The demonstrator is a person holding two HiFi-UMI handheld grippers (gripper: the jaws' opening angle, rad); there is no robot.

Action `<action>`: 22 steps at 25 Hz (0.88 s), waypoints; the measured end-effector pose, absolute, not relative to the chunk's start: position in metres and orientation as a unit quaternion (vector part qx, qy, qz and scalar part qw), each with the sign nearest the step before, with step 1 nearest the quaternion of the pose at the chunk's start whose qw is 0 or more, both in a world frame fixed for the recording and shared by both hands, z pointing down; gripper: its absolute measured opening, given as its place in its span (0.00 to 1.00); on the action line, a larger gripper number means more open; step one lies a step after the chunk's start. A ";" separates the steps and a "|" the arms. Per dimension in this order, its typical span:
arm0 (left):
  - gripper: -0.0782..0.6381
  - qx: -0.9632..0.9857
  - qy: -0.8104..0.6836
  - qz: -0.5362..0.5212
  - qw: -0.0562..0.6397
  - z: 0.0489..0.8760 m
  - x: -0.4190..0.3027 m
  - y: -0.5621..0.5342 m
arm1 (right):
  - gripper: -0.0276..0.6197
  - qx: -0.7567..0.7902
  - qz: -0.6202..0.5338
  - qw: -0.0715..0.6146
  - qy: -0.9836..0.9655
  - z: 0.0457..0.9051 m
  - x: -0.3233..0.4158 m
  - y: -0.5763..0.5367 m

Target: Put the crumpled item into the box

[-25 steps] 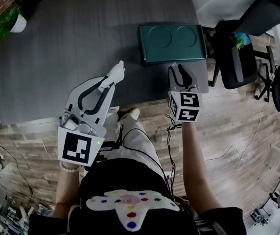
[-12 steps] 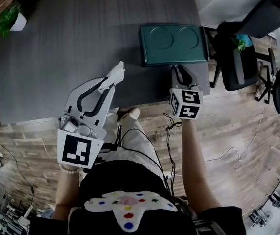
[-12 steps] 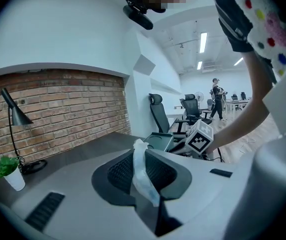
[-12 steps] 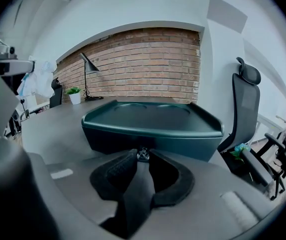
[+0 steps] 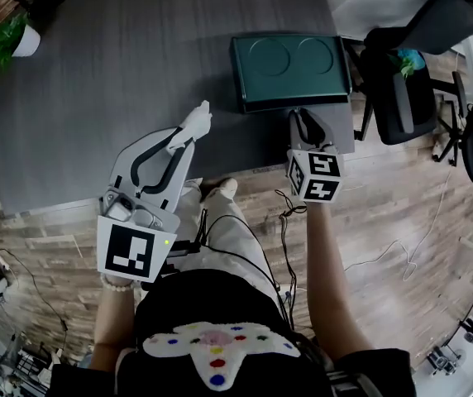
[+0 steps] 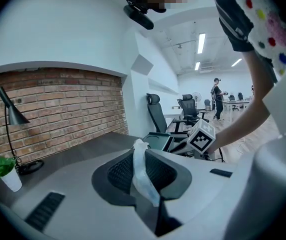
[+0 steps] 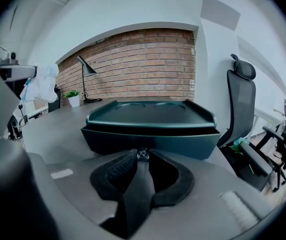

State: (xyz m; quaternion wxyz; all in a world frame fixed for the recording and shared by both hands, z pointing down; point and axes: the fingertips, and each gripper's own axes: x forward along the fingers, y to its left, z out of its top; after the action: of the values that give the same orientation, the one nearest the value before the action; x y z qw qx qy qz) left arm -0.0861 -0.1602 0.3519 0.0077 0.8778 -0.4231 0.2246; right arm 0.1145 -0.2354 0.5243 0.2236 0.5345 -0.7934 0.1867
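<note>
A crumpled white item (image 5: 198,122) sticks up from my left gripper (image 5: 188,136), which is shut on it above the table's near part; in the left gripper view the crumpled item (image 6: 142,171) is pinched between the dark pads. The dark green box (image 5: 290,69) stands at the table's right, its lid bearing two round recesses. My right gripper (image 5: 301,116) is at the box's near face. In the right gripper view the right gripper (image 7: 142,153) is shut on a small metal knob (image 7: 142,155) on the front of the box (image 7: 150,121).
The grey table (image 5: 121,64) ends just below both grippers. A potted plant (image 5: 17,38) stands at its far left corner, with a desk lamp (image 7: 85,66) by the brick wall. Black office chairs (image 5: 410,64) crowd the floor right of the box.
The right gripper's jaws have closed in at the box's front and the gripper has edged slightly forward. The left gripper still holds the crumpled item in the same place.
</note>
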 end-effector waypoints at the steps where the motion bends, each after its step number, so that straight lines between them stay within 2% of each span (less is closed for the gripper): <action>1: 0.19 0.879 -0.421 0.224 0.008 0.352 -0.085 -0.160 | 0.17 0.535 0.188 0.224 -0.793 0.524 0.115 -0.233; 22: 0.19 0.907 -0.359 0.220 -0.002 0.357 -0.052 -0.137 | 0.17 0.550 0.205 0.226 -0.777 0.527 0.132 -0.164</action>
State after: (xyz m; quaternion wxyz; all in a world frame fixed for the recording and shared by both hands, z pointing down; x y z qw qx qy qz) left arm -0.0519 -0.1367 0.3570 -0.0016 0.9070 -0.3594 0.2197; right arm 0.1323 -0.1640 0.5274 0.2257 0.5500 -0.7774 0.2054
